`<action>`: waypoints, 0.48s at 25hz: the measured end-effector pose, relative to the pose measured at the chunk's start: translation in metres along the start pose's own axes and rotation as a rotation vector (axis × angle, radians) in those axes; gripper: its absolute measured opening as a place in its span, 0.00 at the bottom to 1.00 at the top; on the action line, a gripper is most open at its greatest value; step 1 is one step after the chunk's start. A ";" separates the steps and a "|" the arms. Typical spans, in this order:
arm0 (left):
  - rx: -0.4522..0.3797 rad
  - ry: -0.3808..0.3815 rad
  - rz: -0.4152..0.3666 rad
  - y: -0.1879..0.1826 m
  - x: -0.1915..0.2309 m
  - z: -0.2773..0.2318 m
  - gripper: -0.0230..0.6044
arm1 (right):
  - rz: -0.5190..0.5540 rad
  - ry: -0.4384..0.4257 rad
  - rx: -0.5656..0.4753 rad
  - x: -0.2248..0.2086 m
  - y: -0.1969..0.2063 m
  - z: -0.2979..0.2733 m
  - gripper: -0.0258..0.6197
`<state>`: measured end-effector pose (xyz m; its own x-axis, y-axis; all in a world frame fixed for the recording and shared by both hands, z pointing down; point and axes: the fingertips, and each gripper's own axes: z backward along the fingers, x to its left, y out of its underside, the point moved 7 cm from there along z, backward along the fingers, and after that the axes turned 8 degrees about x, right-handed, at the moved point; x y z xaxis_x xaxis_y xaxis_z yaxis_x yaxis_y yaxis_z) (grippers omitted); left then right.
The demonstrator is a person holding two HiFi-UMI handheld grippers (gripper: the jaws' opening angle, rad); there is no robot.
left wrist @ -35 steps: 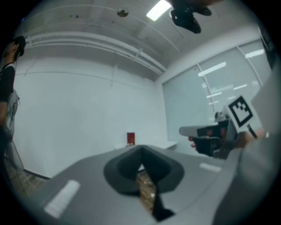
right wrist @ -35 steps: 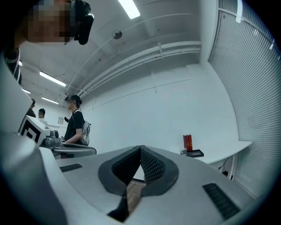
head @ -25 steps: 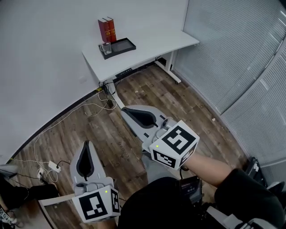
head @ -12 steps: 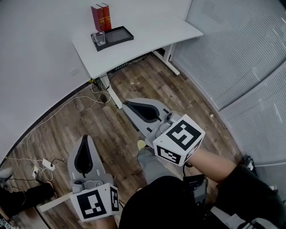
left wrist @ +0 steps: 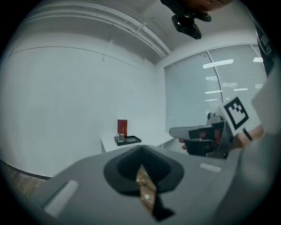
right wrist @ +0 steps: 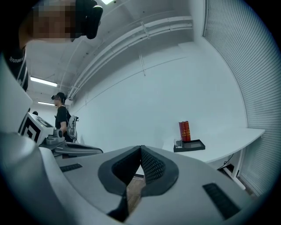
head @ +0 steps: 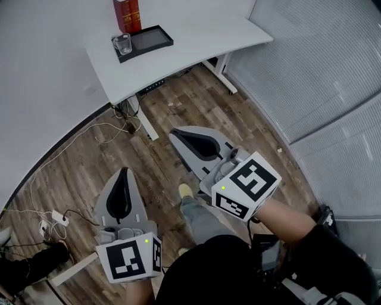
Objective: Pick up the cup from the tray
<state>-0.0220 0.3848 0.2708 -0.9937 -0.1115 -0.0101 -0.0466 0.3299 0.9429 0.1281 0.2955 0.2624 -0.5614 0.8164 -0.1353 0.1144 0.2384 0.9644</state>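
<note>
Two grippers are held over the wooden floor [head: 238, 128], both empty. The left gripper [head: 123, 172] has its jaws shut: in the left gripper view its tips [left wrist: 140, 150] meet, with only a sliver of floor showing behind them. The right gripper [head: 176, 133] is the same, its ribbed pads [right wrist: 149, 167] touching at the tip and nothing between them. The right gripper sits beside the left one and a little further forward.

The cup [head: 122, 43] is well ahead of both sets of tips. It stands upright at the near-left end of a black tray [head: 153, 37] on a white table [head: 202, 33]. It looks like clear glass, though it is too small here to be sure. Seen along the left gripper, the cup [left wrist: 120, 137] lies above and slightly left of the jaw line. Along the right gripper, the cup [right wrist: 178, 143] lies off to the right of the tips, with the tray [right wrist: 193, 146] stretching further right. Two red books [head: 127, 14] stand upright just behind the cup, touching the tray's far edge or very near it.

Cables [head: 71, 152] trail over the floor to the left of the left gripper. Another person [right wrist: 61, 110] stands far off to the right gripper's left.
</note>
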 end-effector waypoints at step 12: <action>0.042 0.019 -0.006 -0.021 0.005 -0.078 0.04 | -0.068 0.002 0.039 -0.070 -0.002 -0.039 0.06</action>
<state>-0.0183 0.3041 0.2766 -0.9913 -0.1311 -0.0092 -0.0573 0.3682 0.9280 0.1351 0.2174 0.2786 -0.5709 0.7964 -0.1998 0.1077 0.3138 0.9433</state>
